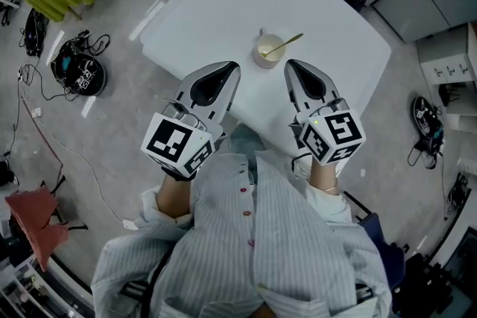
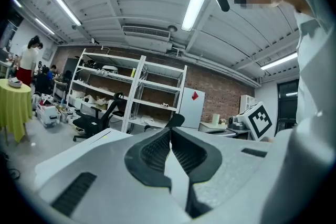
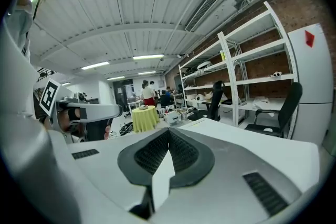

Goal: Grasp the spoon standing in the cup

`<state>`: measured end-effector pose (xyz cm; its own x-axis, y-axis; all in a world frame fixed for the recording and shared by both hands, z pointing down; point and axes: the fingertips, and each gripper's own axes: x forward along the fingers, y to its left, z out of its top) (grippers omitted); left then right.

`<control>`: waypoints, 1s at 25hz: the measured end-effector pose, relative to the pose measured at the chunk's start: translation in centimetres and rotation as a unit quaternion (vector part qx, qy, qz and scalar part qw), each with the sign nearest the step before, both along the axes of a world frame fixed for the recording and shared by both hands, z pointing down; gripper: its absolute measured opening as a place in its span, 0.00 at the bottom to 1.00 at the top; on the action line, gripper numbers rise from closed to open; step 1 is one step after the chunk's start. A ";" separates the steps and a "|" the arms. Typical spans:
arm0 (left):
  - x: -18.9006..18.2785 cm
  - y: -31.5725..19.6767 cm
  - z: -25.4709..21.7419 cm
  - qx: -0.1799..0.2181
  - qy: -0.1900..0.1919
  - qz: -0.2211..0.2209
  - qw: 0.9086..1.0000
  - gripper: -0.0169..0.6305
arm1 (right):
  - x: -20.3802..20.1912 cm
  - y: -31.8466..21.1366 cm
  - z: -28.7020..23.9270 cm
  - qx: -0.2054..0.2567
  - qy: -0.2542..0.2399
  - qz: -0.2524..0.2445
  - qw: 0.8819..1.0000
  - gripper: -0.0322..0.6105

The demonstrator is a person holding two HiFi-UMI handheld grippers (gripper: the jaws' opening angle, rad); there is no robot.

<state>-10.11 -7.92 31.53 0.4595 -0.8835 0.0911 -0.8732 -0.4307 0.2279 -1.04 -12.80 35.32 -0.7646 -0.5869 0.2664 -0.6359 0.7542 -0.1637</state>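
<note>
ahead of the right gripper (image 1: 292, 68), farther from the left gripper (image 1: 231, 71), the spoon (image 1: 283, 45) is leaned rightward in the cup (image 1: 265, 56); both pairs of jaws are closed, empty.

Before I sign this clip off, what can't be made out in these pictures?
- The bowl of the spoon: head view, sunk inside the cup. What else the cup holds is too small to tell.
- The cup and spoon appear in neither gripper view. The bodies of the left gripper and right gripper fill the lower half.
- The people at the back: right gripper view, too small to say what they do.
</note>
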 end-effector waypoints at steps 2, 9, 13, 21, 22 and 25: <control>0.0 -1.4 -0.2 0.000 -0.005 0.008 1.000 0.05 | 0.2 -1.4 -0.2 0.001 0.000 0.007 1.000 0.06; 0.6 -5.6 -0.2 0.003 -0.006 0.030 1.000 0.05 | 1.1 -5.2 -0.9 0.008 -0.004 0.031 0.999 0.06; 1.3 -7.8 -0.3 0.006 -0.006 0.048 0.999 0.05 | 1.8 -6.7 -1.4 0.016 -0.001 0.046 0.999 0.06; 3.0 -11.2 -0.3 0.003 -0.009 0.099 0.995 0.05 | 3.1 -8.9 -1.4 0.012 0.014 0.084 0.996 0.06; 3.1 -11.6 -0.2 0.003 -0.009 0.106 0.994 0.05 | 3.2 -9.2 -1.3 0.012 0.015 0.090 0.996 0.06; 3.4 -12.3 0.1 0.002 -0.007 0.124 0.992 0.05 | 3.5 -9.6 -1.3 0.012 0.015 0.109 0.994 0.06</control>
